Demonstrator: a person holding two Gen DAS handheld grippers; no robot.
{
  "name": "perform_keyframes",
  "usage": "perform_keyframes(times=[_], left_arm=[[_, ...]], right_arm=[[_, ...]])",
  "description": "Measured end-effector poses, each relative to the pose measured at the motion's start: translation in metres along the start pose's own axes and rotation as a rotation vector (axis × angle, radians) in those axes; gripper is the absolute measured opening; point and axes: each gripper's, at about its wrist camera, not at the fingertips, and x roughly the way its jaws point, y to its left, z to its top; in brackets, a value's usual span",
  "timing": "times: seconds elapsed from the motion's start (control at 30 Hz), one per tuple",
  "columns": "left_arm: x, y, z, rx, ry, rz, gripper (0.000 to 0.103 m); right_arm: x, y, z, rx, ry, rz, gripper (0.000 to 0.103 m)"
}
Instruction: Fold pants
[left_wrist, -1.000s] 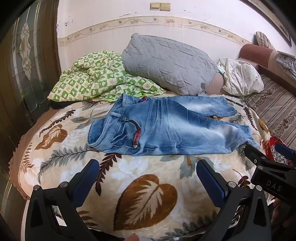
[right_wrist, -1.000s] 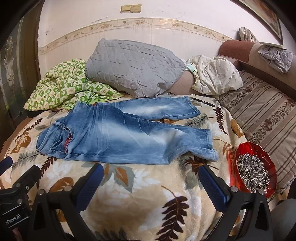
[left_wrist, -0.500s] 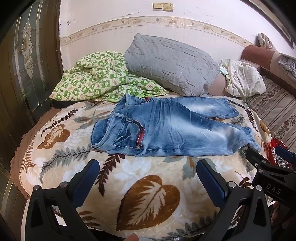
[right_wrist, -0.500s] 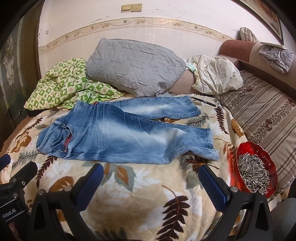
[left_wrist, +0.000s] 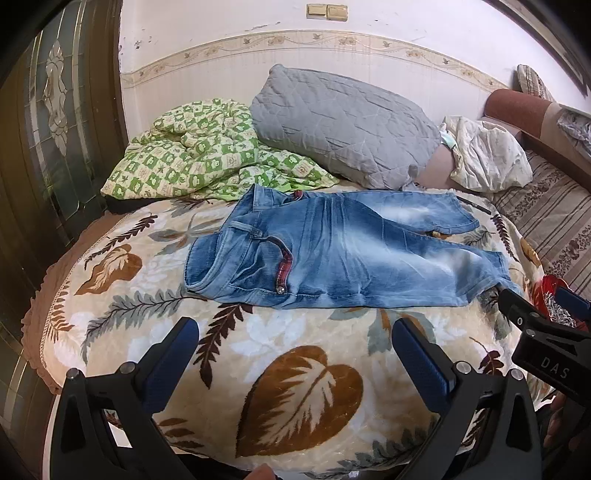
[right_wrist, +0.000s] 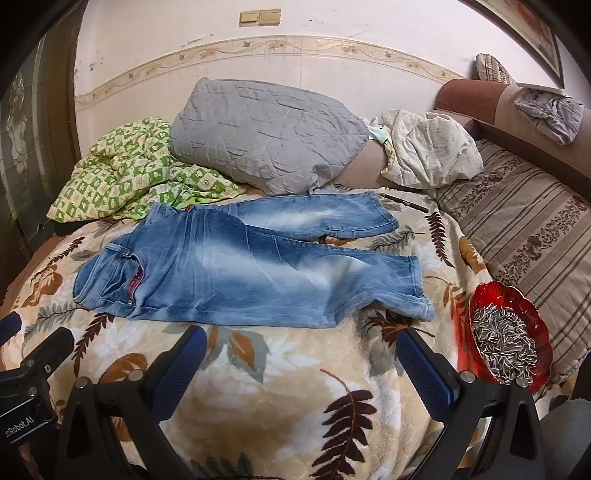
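You have open leaf-print blanket (left_wrist: 295, 343) between both tongs and the near edge of the jeans (right_wrist: 236, 273), with nothing lying on it. At 3 o'clock a red bowl of seeds (right_wrist: 509, 332) sits just beside the near leg's hem. At 12 o'clock the grey pillow (right_wrist: 266, 133) and green checked quilt (right_wrist: 133, 170) crowd the far side, the quilt touching the waistband.

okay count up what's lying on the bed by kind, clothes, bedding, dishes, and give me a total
Jeans: 1
Quilts and pillows: 3, the green checked quilt, grey quilted pillow, cream pillow
Red bowl of seeds: 1
Total: 5
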Motion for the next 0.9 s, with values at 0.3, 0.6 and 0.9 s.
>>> perform_keyframes(times=[0.3,0.6,0.9], left_arm=[[0.0011,0.0013,-0.0012,0.008,0.012,0.007,0.103],[0.0011,0.0006,-0.0012,0.008,0.011,0.008,0.103],[0.0009,-0.0024,0.0015,0.009,0.012,0.007,0.103]], right_arm=[[0.0014,0.0001,-0.0005,0.000,0.008,-0.003,0.103],[0.0015,-0.0017,-0.0003,0.002,0.008,-0.006,0.103],[0.0011,-0.0019,-0.0002,0.002,0.008,-0.006,0.103]])
